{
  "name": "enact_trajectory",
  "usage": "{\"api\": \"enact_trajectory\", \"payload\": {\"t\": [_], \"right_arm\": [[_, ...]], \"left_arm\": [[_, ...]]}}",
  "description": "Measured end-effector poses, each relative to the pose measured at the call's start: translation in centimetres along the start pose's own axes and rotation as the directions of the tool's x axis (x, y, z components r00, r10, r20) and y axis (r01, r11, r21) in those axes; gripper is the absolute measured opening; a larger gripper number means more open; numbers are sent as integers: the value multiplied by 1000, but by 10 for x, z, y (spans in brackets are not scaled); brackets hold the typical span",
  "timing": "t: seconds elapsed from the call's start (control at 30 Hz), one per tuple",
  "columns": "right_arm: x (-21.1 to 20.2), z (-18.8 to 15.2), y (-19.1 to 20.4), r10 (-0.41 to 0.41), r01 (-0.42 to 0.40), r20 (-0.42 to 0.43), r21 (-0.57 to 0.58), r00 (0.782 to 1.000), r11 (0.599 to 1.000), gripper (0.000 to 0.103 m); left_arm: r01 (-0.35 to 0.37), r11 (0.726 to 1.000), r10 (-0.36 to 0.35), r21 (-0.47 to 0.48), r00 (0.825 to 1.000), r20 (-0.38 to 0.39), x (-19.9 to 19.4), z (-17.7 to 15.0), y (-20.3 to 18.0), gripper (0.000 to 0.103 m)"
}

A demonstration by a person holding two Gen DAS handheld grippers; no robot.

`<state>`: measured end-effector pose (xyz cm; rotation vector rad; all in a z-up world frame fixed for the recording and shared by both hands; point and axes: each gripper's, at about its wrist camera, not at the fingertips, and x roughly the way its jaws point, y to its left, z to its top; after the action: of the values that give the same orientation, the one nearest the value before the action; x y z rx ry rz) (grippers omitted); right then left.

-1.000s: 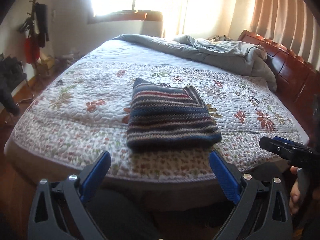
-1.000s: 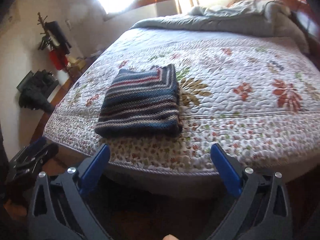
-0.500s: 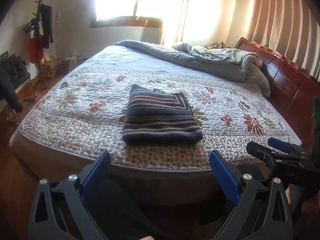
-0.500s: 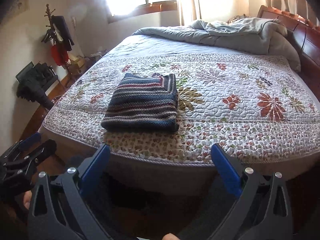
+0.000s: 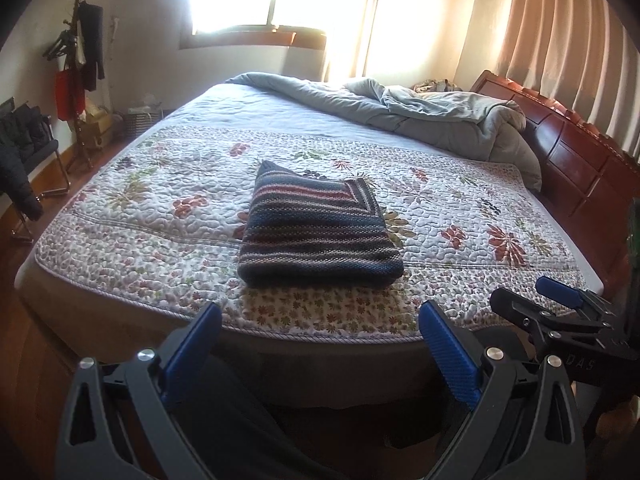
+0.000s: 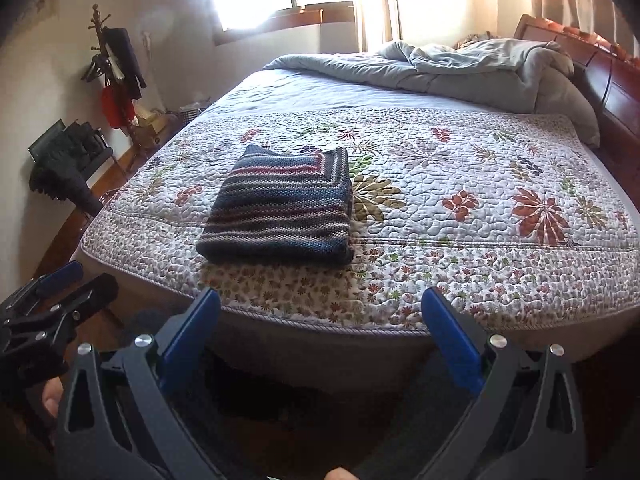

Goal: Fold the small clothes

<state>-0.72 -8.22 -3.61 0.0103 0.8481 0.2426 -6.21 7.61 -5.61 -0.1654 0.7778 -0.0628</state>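
Observation:
A striped knit garment [image 5: 316,232], blue, grey and red, lies folded into a neat rectangle on the floral quilt [image 5: 460,216] near the bed's front edge; it also shows in the right wrist view [image 6: 280,208]. My left gripper [image 5: 320,344] is open and empty, held off the bed in front of the garment. My right gripper [image 6: 320,336] is open and empty too, off the bed's front edge and right of the garment. Each gripper shows at the edge of the other's view: the right one [image 5: 556,312], the left one [image 6: 60,292].
A crumpled grey duvet [image 5: 420,112] lies at the far end by the wooden headboard [image 5: 572,160]. A coat rack [image 5: 76,60] and a chair with dark clothes [image 5: 20,152] stand left of the bed. Wooden floor lies below the bed's front edge.
Both grippers have drawn back and up from the bed. The folded garment now looks smaller and farther off. It has not moved on the quilt.

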Motion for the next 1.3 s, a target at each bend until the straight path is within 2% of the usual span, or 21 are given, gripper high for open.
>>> {"api": "enact_trajectory", "payload": {"t": [0.27, 0.43, 1.3], "right_arm": [[3, 1, 2, -4, 4, 5, -9, 1000, 1000, 100], [6, 3, 1, -9, 9, 5, -11, 1000, 1000, 100], [4, 7, 8, 2, -1, 20, -29, 1000, 1000, 100]], "left_arm": [[-12, 1000, 12, 19, 1000, -26, 6, -2, -4, 99], [13, 1000, -13, 10, 1000, -21, 7, -3, -3, 99], [-70, 997, 70, 32, 998, 11, -4, 6, -4, 99]]}}
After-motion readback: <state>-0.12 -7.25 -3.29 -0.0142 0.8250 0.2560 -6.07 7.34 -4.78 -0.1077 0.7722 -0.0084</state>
